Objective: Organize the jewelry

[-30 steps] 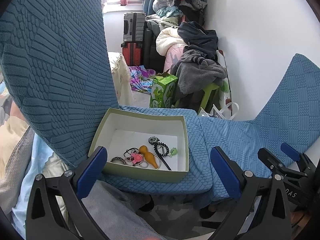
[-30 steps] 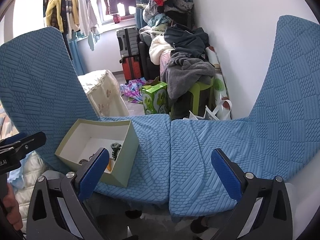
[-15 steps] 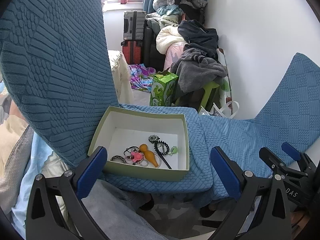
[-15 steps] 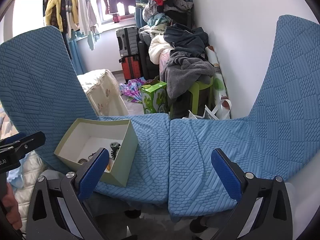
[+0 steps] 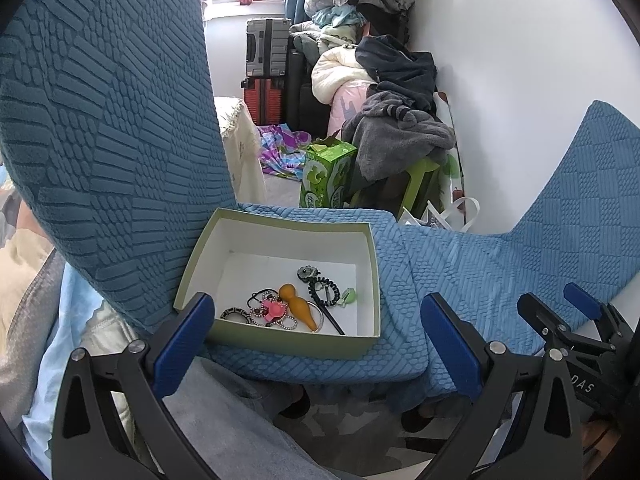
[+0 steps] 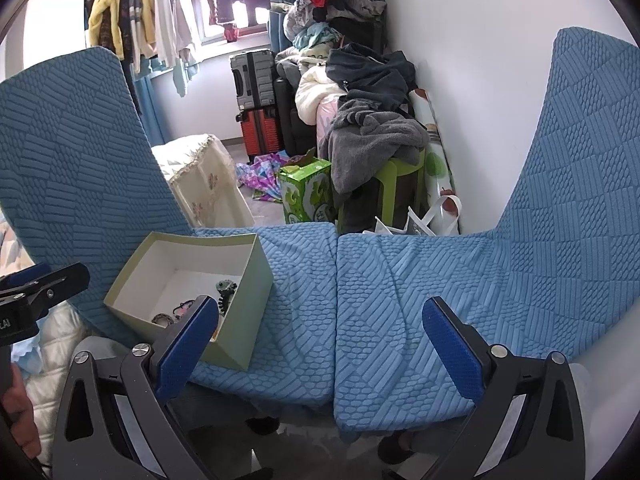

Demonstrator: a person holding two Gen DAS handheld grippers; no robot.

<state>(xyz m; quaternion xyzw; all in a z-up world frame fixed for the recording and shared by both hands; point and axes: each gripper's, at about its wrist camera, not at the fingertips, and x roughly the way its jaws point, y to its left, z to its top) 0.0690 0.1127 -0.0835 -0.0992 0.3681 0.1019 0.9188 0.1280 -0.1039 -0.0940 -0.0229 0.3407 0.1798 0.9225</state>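
Green box [image 5: 280,344] on chair seat [image 5: 396,280] | jewelry [image 5: 280,308] tangled at 6 o'clock | left claw [image 5: 316,344], right claw [image 6: 320,344] gape empty | risk: snagging several pieces together

We see bright daylight from a blown-out window [image 6: 240,12] at the back, lighting the room evenly with soft shadows. Both fisheye views are sharp at centre, bend strongly outward, and end in dark rounded corners.

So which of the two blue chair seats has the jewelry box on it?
The left seat, next to the chair back on the left. The pale green box sits on it with the jewelry inside; the right seat carries nothing.
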